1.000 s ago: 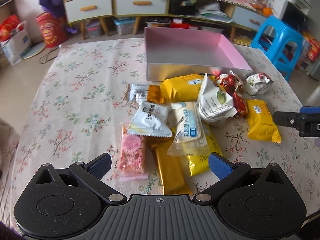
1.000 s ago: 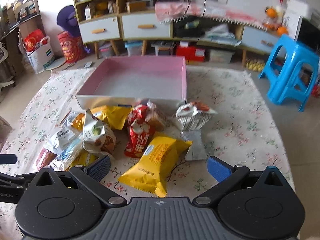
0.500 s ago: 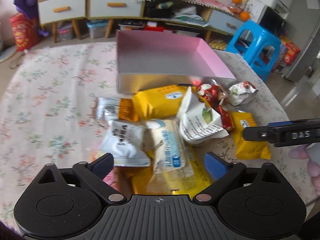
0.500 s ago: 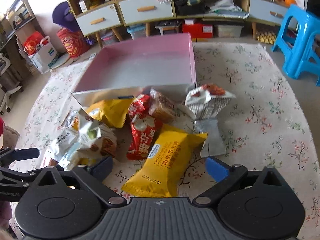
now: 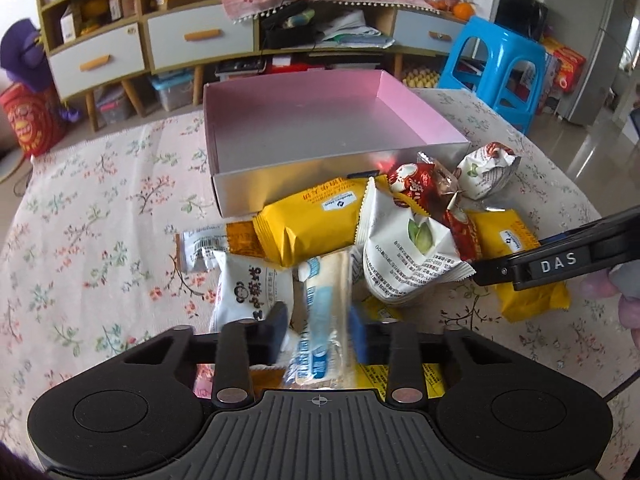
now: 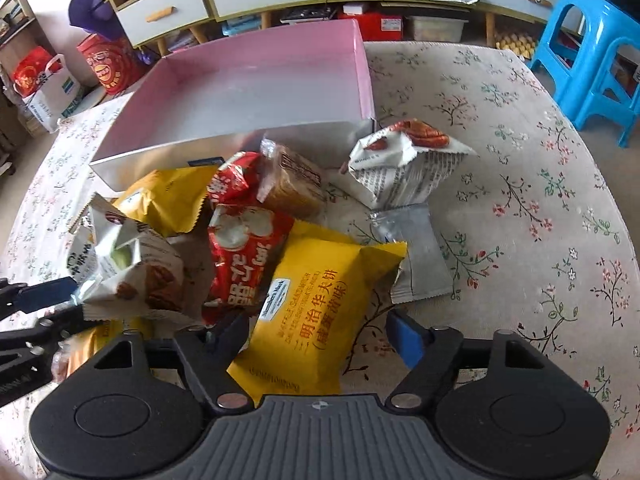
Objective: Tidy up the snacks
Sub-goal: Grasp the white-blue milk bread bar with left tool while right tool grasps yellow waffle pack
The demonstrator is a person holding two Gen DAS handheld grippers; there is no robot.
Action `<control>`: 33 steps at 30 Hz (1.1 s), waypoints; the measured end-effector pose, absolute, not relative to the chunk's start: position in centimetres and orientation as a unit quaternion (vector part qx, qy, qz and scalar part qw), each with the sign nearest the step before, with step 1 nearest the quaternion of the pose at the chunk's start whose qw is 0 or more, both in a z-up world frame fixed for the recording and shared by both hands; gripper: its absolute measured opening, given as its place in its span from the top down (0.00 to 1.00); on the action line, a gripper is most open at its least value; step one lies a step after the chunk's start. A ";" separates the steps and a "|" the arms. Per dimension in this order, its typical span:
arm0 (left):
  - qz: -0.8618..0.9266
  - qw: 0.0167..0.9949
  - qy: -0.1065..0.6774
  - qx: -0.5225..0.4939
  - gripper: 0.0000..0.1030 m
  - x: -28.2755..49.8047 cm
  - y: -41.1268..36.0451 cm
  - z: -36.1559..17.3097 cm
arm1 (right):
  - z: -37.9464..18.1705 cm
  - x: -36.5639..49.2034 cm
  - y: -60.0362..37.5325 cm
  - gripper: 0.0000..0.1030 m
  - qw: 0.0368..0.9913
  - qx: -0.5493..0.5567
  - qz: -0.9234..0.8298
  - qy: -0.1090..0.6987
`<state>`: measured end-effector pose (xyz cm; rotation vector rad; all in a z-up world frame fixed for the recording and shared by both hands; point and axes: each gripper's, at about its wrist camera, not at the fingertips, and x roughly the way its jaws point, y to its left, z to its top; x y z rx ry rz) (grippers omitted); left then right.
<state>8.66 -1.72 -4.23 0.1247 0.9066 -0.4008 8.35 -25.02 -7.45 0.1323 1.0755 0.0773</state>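
Left claw (image 5: 318,330) clenched on a white-and-blue snack packet (image 5: 326,312), low centre of the left wrist frame. Right claw (image 6: 320,334) released, straddling a yellow sandwich-biscuit pack (image 6: 312,312) at lower centre of the right wrist frame. Just above, a red packet (image 6: 240,256), a brown cracker pack (image 6: 292,180) and white nut packets (image 6: 400,164) heaped on the floral bench (image 6: 520,168). Beyond the heap, at upper centre, a pink-lined box (image 5: 412,116), touching the nearest snacks, holding nothing visible inside.
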 end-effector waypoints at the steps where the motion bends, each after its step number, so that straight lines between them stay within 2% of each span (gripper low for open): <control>1: -0.193 0.877 0.435 0.063 0.76 8.7 -1.8 -4.3 | -7.6 8.4 -25.0 0.39 0.856 0.063 0.035 0.512; 6: -0.190 0.875 0.439 0.080 0.76 9.0 -2.2 -5.5 | -7.7 8.5 -24.6 0.43 0.862 0.040 0.025 0.504; 10: -0.186 0.876 0.439 0.077 0.76 9.2 -2.1 -5.6 | -7.7 8.7 -24.4 0.52 0.868 0.022 0.019 0.496; 13: -0.179 0.879 0.436 0.076 0.79 9.3 -1.9 -6.0 | -7.7 8.5 -24.3 0.66 0.873 0.015 0.020 0.487; 14: -0.177 0.880 0.435 0.072 0.80 9.3 -1.8 -6.0 | -7.7 8.5 -24.3 0.67 0.874 0.014 0.019 0.486; 33: -0.182 0.876 0.446 -0.025 0.84 8.9 0.6 -3.5 | -4.3 7.4 -26.5 0.70 0.887 0.098 0.033 0.450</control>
